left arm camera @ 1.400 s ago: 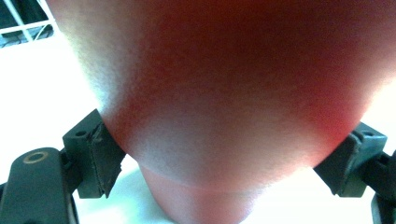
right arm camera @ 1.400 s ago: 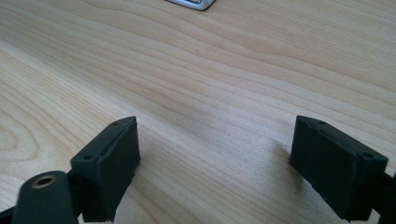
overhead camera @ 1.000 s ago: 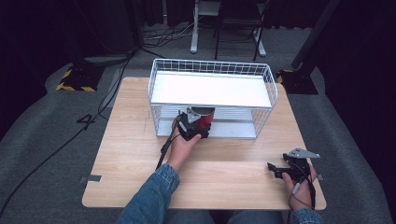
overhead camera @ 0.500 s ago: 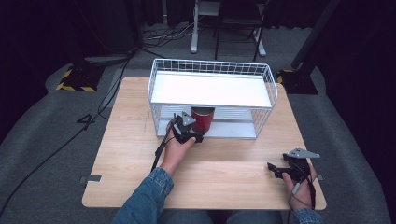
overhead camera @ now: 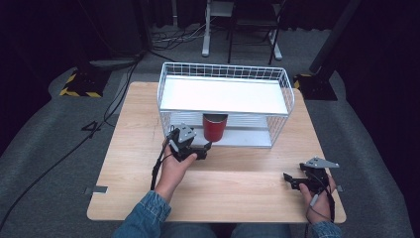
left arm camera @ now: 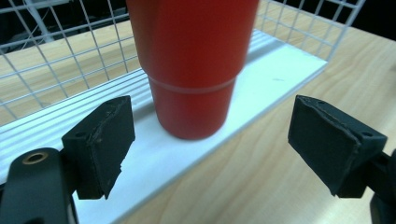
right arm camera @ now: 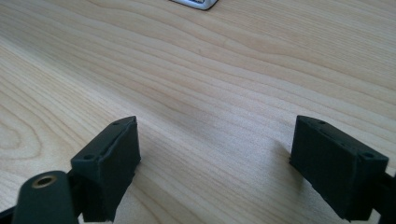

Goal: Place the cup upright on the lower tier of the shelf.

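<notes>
Red cup [overhead camera: 215, 127] upright on lower white shelf [overhead camera: 237, 139] of wire rack [overhead camera: 225, 74], long axis vertical, narrower base down, rim up under upper shelf; base near the shelf's front edge. In left gripper view, cup [left arm camera: 191, 65] centred ahead of the jaws, base resting on shelf [left arm camera: 261, 79], clear of both pads. Left tongs [overhead camera: 200, 148] just in front of rack on tabletop [overhead camera: 133, 129], pointing toward cup, near it but not touching; jaws spread wide, wider than the cup's base, holding nothing. Left hand [overhead camera: 174, 166] wrapped around gripper body from behind, forearm in denim sleeve [overhead camera: 143, 218] entering from bottom edge, angled slightly rightward toward rack. Right tongs [overhead camera: 292, 179] low at right front area of tabletop, well apart from cup and rack, pointing leftward across the surface; right hand [overhead camera: 321, 198] gripping from behind near table edge. In right gripper view, right tongs [right arm camera: 215, 158] spread wide over bare wood grain, empty, pads close to the surface; contact with wood cannot be told.
</notes>
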Motion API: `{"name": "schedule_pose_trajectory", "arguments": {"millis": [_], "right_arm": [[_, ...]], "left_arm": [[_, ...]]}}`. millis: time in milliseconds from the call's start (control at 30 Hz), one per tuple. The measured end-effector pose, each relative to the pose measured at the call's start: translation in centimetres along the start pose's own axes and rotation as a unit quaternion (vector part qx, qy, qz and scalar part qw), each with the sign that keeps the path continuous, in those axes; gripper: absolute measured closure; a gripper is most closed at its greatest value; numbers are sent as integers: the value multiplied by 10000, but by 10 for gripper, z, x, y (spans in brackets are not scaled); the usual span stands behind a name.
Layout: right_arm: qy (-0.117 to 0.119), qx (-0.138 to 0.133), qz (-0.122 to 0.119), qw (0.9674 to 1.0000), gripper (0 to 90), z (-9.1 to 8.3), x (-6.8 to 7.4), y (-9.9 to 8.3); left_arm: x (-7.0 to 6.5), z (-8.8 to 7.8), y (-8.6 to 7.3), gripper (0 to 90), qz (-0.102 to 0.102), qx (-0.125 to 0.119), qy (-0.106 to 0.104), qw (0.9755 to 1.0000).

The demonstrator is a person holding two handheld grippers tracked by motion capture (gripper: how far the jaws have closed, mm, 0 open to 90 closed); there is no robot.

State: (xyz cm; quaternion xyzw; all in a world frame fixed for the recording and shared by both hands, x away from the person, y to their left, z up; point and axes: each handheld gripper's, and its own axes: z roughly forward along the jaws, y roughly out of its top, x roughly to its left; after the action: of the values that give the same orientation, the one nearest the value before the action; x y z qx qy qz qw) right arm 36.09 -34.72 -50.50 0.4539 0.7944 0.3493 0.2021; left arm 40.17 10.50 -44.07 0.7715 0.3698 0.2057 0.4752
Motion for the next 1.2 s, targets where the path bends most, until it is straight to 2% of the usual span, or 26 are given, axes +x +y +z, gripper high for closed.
{"name": "schedule_pose_trajectory", "arguments": {"millis": [100,133,167,233,400,633,767,1067,1200], "right_arm": [[-5,-10,-3,10000,158,0,0,0],[-5,-9,-1,10000,158,0,0,0],[-5,-9,-3,10000,158,0,0,0],[-5,-9,0,10000,158,0,0,0],[-7,-9,1,10000,156,0,0,0],[-18,-2,17,10000,152,1,1,1],[-20,-3,13,10000,152,1,1,1],[-21,-3,13,10000,152,1,1,1],[-23,-6,9,10000,153,1,1,1]], "left_arm": [[0,-14,-2,153,-32,-5,-51,10000],[0,-14,-2,153,-32,-5,-51,10000],[0,-23,-3,153,-80,-19,-90,9999],[1,-33,-5,153,-43,-16,-86,10000],[2,-53,-10,153,-115,-72,-65,9999],[7,-90,-19,152,26,-81,196,9998],[11,-98,-26,153,35,8,209,9998],[24,-117,-54,154,-39,208,233,9995],[26,-125,-67,155,-114,133,239,9996]]}}
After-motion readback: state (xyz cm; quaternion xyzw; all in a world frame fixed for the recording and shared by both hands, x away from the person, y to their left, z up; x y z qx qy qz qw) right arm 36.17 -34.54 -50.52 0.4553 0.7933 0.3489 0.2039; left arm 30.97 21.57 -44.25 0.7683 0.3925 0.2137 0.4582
